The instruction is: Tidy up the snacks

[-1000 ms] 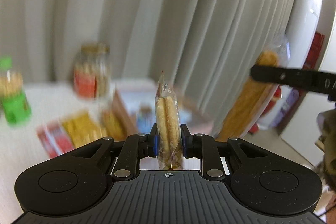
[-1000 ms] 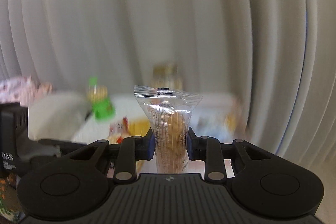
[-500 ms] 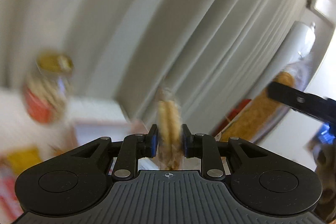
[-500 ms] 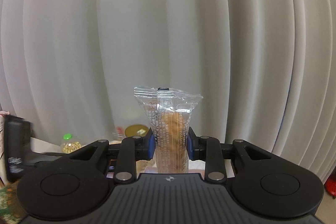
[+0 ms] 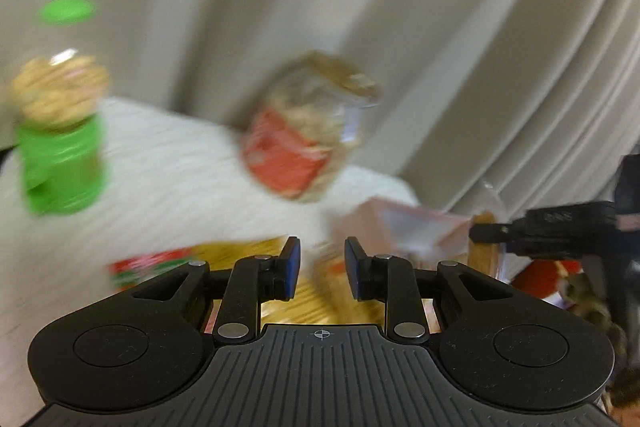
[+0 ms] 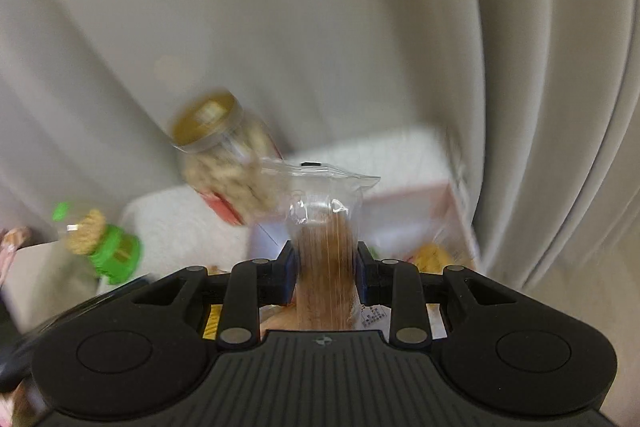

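My left gripper (image 5: 319, 269) is open and empty above blurred yellow and red snack packets (image 5: 240, 259) on the white table. My right gripper (image 6: 325, 277) is shut on a clear packet of brown biscuits (image 6: 326, 259), held upright over a pink-rimmed box (image 6: 404, 211). The right gripper also shows at the right edge of the left wrist view (image 5: 480, 233), with the biscuit packet (image 5: 482, 255) in it. A jar with a gold lid and red label (image 5: 308, 131) and a green-labelled bottle of nuts (image 5: 60, 143) stand on the table. Both views are blurred by motion.
The box (image 5: 400, 223) sits at the table's right end, beside the jar (image 6: 224, 163) and behind the packets. The bottle (image 6: 104, 247) is at the left. A pale pleated curtain (image 6: 320, 7) hangs close behind the table.
My left gripper has let go of its biscuit packet and now stands open, swung down toward the table. My right gripper has tilted down over the box, still holding its packet.
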